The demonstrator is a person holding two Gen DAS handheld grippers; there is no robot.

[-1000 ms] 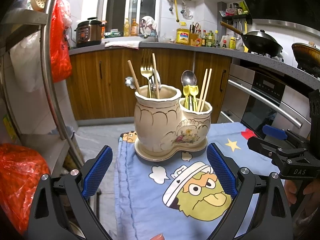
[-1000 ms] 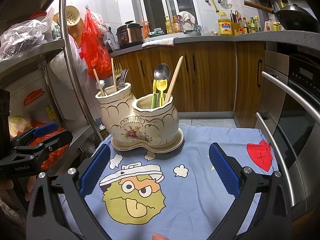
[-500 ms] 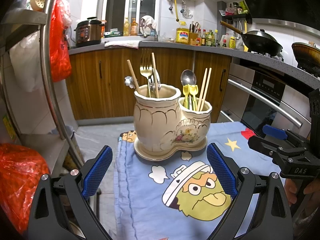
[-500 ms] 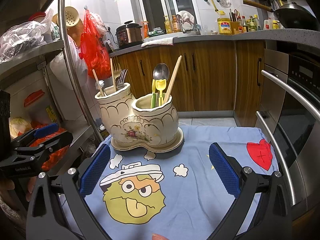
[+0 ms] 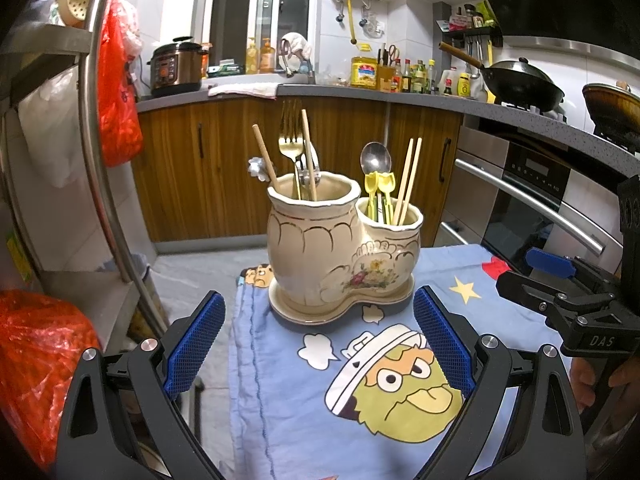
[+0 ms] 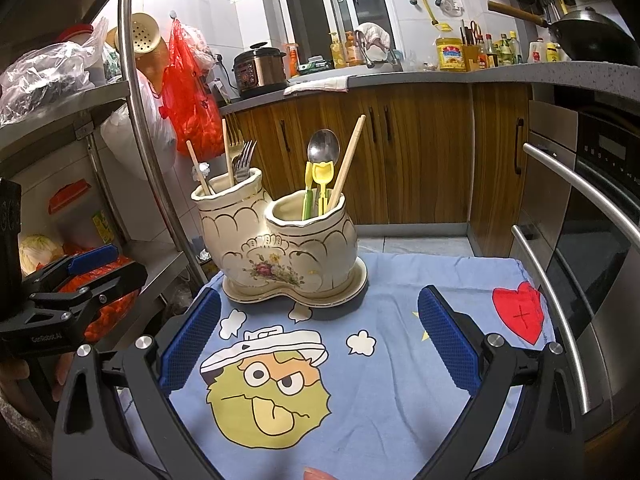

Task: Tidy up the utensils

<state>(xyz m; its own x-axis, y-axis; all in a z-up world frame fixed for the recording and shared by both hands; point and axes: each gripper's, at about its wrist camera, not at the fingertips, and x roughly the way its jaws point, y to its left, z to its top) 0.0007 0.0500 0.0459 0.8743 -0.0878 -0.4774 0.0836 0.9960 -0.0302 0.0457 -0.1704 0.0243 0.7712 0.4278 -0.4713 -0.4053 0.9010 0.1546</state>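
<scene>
Your left gripper (image 5: pixel 318 344) and right gripper (image 6: pixel 319 340) both hover spread wide and empty before the two-pot ceramic holder (image 5: pixel 340 244) on the cartoon cloth (image 6: pixel 360 400); utensils appear sorted, little apparently left.

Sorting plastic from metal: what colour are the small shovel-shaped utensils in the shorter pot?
Yellow shovel-shaped plastic utensils, clearest in the right wrist view.

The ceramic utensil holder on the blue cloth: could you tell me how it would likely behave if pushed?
The ceramic utensil holder looks glazed and thick, so probably heavy and breakable. Its wide saucer base should resist tipping. On the blue cloth, a push may bunch the fabric.
</scene>
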